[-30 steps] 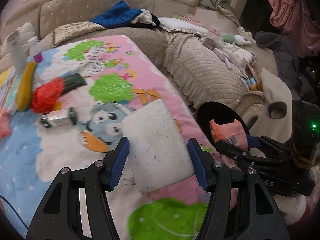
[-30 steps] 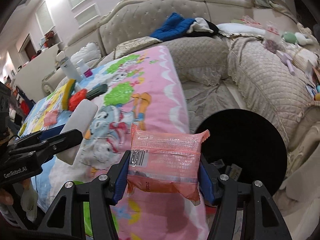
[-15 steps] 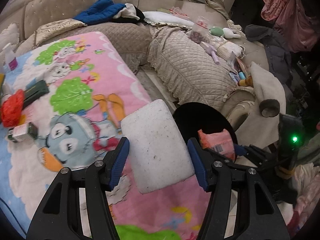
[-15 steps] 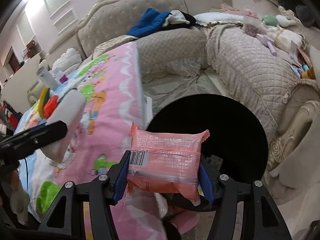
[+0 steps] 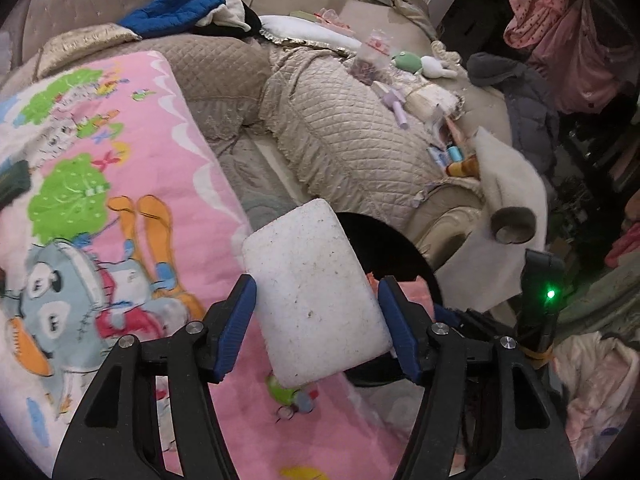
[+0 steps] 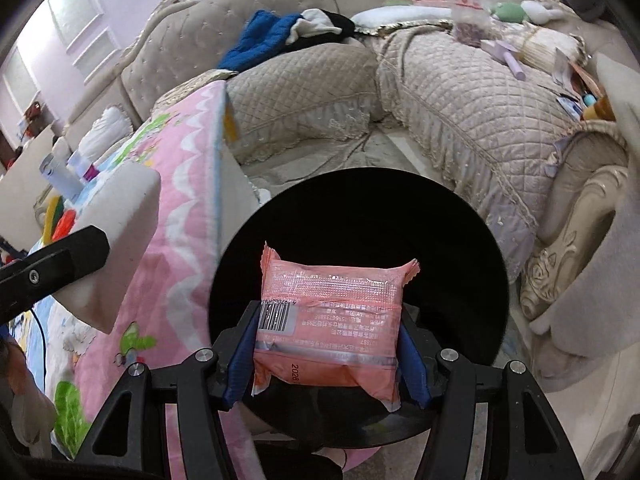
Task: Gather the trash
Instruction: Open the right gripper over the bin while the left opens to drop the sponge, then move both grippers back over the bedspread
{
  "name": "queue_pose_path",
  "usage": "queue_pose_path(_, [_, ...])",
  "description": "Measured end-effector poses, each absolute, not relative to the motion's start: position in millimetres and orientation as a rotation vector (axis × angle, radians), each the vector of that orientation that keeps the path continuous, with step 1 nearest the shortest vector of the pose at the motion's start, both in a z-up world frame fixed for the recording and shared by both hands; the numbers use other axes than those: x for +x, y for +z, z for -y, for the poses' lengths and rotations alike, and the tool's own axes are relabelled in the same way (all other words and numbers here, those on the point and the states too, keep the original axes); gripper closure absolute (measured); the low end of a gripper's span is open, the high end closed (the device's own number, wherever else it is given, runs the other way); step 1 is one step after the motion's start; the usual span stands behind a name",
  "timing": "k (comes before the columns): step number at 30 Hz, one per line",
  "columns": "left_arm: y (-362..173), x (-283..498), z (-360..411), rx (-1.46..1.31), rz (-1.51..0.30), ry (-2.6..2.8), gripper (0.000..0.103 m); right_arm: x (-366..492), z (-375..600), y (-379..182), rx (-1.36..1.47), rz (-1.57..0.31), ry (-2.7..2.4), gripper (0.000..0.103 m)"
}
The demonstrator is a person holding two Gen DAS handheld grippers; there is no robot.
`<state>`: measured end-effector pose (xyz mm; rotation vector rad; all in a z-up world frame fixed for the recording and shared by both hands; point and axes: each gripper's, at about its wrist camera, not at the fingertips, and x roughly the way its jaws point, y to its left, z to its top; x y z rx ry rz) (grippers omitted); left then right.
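Observation:
A white foam block (image 5: 312,292) sits between the blue pads of my left gripper (image 5: 316,284), whose jaws are opening while the pads still touch its sides. It hangs over the pink blanket's edge, beside the black round bin (image 5: 384,240). In the right wrist view, a pink-orange snack packet (image 6: 332,304) with a barcode is between the pads of my right gripper (image 6: 328,316). Those jaws are opening too, directly above the dark mouth of the bin (image 6: 360,208). The foam block (image 6: 120,216) and a left finger (image 6: 72,252) show at the left.
A pink cartoon blanket (image 5: 120,200) covers the surface on the left. A beige quilted sofa (image 5: 360,128) curves behind the bin, with a blue garment (image 5: 168,8), toys and small clutter (image 5: 404,104) on it. Bottles and red and yellow items (image 6: 60,184) lie at the blanket's far end.
Both grippers moved right, off the blanket toward the bin. The packet went from beside the bin to over its mouth. Foam block and packet stay between their pads.

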<state>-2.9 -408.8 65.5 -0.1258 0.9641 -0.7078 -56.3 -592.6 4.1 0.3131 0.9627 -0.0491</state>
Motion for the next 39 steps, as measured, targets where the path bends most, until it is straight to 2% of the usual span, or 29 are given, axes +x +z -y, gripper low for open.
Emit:
queue_pose_path(2, [62.1,0.4,410.3,-0.147,-0.985,-0.722,0.038,-56.8,599.0,1.9,0.338,-0.962,-0.062,0.036])
queue_pose_path(4, [59.9,2.1,410.9,-0.153,-0.995,-0.723,0.034,-59.4,603.6,1.7,0.371,-0.950,-0.054,0.036])
queue_pose_path(17, [68.5,-5.7,391.2,-0.097,-0.964,-0.658,0.034,-61.0,593.6,1.4,0.363,-0.962,-0.050,0.036])
queue_pose_path(31, [73.8,-14.1,333.5,-0.068,-0.919,-0.524,0.034,-52.5,544.2,24.8,0.294,-0.944,0.032,0.036])
queue_pose_path(39, [72.7,-12.5,275.6,-0.109,-0.924,-0.423,0.034,-40.9,497.9,33.4,0.242,-0.946,0.117,0.035])
